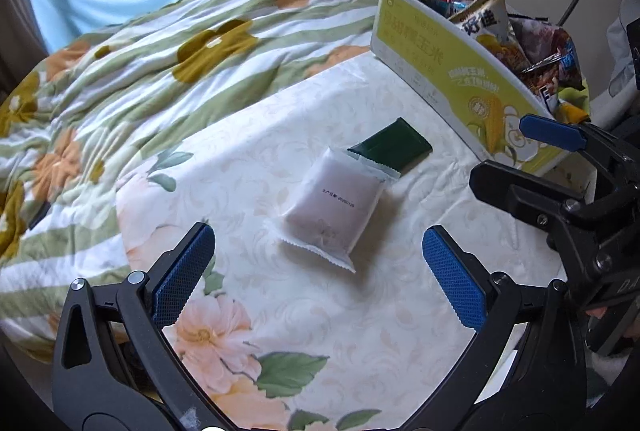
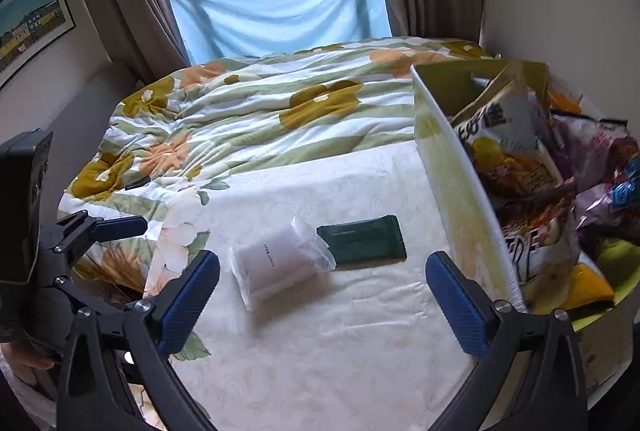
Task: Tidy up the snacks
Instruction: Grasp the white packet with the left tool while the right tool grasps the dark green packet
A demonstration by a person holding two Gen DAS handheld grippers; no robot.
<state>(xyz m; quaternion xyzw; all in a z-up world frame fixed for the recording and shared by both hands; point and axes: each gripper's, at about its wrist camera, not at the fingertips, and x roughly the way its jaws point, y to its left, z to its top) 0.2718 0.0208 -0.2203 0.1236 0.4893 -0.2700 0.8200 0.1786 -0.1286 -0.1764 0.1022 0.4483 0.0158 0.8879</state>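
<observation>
Counts from my remote seat: two loose snack packets on the bedsheet, one white packet [image 1: 330, 209] and one dark green packet [image 1: 390, 147], touching at the ends. One yellow cardboard box [image 1: 448, 71], crammed with bagged snacks; I can't count those, they overlap too much. Two grippers in view, left gripper [image 1: 318, 279] and right gripper [image 2: 322, 301], each with two blue-padded fingers, spread apart.

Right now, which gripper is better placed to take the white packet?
Left, probably. The white packet lies centred just ahead of the open left gripper; the right gripper, also open, has it off-centre.
</observation>
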